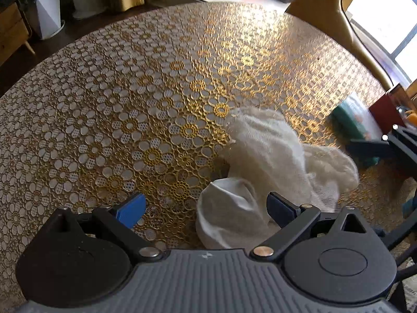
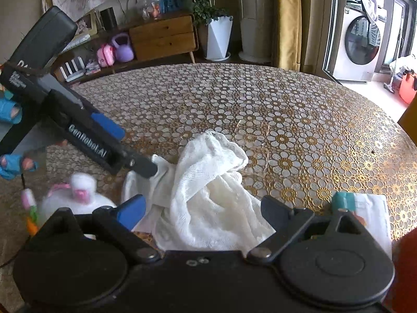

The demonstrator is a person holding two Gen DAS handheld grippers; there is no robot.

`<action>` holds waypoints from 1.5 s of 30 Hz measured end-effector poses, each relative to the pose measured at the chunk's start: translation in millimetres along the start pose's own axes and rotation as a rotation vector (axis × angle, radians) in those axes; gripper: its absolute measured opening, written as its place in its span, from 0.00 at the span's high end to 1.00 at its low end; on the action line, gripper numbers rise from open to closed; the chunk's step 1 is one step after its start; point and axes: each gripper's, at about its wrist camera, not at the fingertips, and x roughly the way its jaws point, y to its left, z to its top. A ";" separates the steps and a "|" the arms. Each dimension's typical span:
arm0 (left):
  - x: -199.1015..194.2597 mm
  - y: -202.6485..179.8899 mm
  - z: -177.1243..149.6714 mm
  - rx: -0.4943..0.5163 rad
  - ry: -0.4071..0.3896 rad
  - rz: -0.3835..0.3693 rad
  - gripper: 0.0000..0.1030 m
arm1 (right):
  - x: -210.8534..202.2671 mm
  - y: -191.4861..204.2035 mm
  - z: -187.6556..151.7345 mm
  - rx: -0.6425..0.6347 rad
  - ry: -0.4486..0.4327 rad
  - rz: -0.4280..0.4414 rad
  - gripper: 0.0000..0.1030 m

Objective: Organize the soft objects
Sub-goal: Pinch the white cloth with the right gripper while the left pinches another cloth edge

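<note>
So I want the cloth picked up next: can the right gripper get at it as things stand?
Probably yes: the right gripper is open, with the white cloth lying uncovered just ahead; the left gripper only reaches its far edge.

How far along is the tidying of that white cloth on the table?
Nothing looks done: the white gauze cloth lies crumpled on the lace-patterned tablecloth. In hand: both the left tongs and right tongs stand open over it, gripping nothing. Left: grasping and tidying it.
</note>
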 end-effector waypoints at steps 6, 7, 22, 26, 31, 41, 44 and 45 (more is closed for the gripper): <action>18.6 -8.2 -1.3 0.026 0.016 -0.004 0.04 | 21.2 -6.8 0.2 0.031 0.028 -0.054 0.17; 20.4 -10.2 -1.5 0.034 0.016 -0.007 0.04 | 23.8 -8.4 -0.5 0.039 0.033 -0.065 0.20; 27.0 -34.2 -2.2 0.139 -0.015 -0.023 0.68 | 33.8 -11.0 -8.7 0.053 0.045 -0.084 0.66; 23.7 -31.5 -3.4 0.118 -0.027 -0.026 0.85 | 28.9 -8.9 -9.2 0.058 0.022 -0.092 0.81; 12.8 -24.2 -5.8 0.083 -0.061 -0.003 0.90 | 12.2 -13.2 -9.8 0.092 -0.025 -0.108 0.91; -30.3 -12.4 -0.6 -0.016 -0.140 0.022 0.90 | -42.2 -28.7 -19.3 0.157 -0.139 -0.092 0.94; -48.0 -17.9 2.9 -0.029 -0.173 0.027 0.91 | -60.8 -29.6 -24.8 0.156 -0.159 -0.083 0.94; -54.7 -20.1 3.9 -0.035 -0.185 0.026 0.91 | -68.0 -30.8 -26.8 0.159 -0.166 -0.081 0.94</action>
